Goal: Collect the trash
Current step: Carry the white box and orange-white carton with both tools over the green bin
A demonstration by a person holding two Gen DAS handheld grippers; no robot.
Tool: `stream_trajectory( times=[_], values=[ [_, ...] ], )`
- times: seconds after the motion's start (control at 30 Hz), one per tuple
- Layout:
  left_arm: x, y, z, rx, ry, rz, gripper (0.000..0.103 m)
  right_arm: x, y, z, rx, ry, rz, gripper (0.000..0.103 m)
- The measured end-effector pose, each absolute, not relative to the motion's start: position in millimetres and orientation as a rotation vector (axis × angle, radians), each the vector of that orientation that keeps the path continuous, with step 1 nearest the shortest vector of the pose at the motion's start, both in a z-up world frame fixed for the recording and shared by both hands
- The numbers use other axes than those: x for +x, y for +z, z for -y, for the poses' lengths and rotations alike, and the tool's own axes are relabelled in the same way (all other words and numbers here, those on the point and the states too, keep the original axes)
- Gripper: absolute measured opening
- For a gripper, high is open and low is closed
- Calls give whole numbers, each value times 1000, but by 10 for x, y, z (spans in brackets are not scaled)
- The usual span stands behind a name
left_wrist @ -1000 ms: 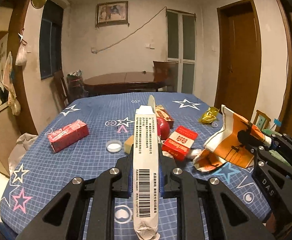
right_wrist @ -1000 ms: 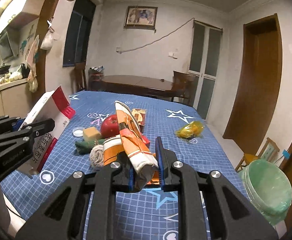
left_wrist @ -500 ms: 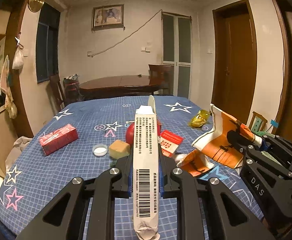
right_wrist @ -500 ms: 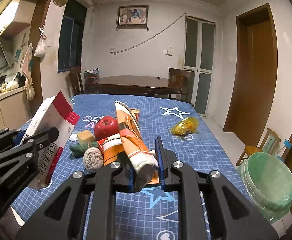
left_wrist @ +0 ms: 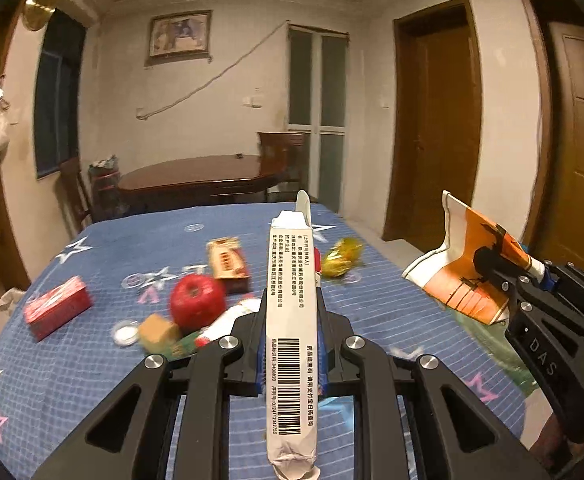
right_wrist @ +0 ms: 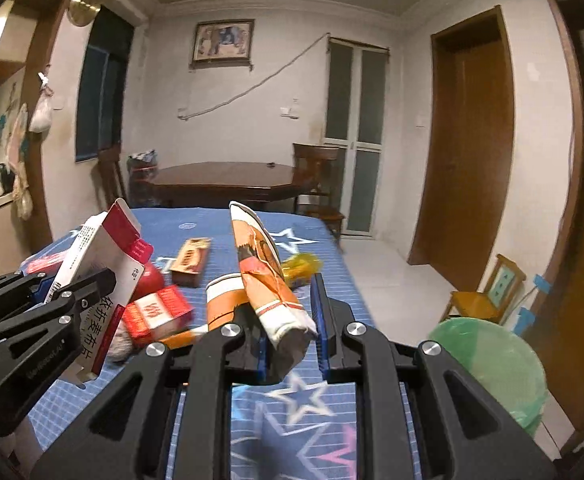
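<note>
White cardboard box (left_wrist: 291, 320) you grip: matt paper
Orange-and-white wrapper (right_wrist: 266, 280): crumpled, slightly glossy
Blue star-print tablecloth (left_wrist: 92, 364): woven cloth

One apple (left_wrist: 197, 301) at the centre of the blue table (left_wrist: 92, 376), two red boxes (left_wrist: 57, 312) (right_wrist: 157, 314) beside it, one yellow wrapper (left_wrist: 342, 257) beyond, one green-lined bin (right_wrist: 488, 364) off the table's edge.

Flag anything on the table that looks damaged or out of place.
A red apple sits whole among the litter on the blue tablecloth; it looks like food, not trash. The orange paper cup in the right gripper is crushed flat. Nothing looks spilled.
</note>
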State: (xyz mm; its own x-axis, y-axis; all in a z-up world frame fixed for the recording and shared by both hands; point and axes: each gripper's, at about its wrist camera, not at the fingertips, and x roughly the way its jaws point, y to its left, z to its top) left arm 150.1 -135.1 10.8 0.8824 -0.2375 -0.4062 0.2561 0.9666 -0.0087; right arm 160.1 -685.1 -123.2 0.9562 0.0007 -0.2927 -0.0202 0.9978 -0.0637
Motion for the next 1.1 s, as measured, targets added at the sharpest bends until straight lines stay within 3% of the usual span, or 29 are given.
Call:
stream_trajectory(
  times=[0.6,1.1],
  values=[
    [1840,216,3204,101,-609,-504,19,1694,-1218,8409,-6,-255,-409,16],
    [2244,-502,4557,179,-811,-732,19,2085,-1775,9357,49,-313,-667,16]
  ],
)
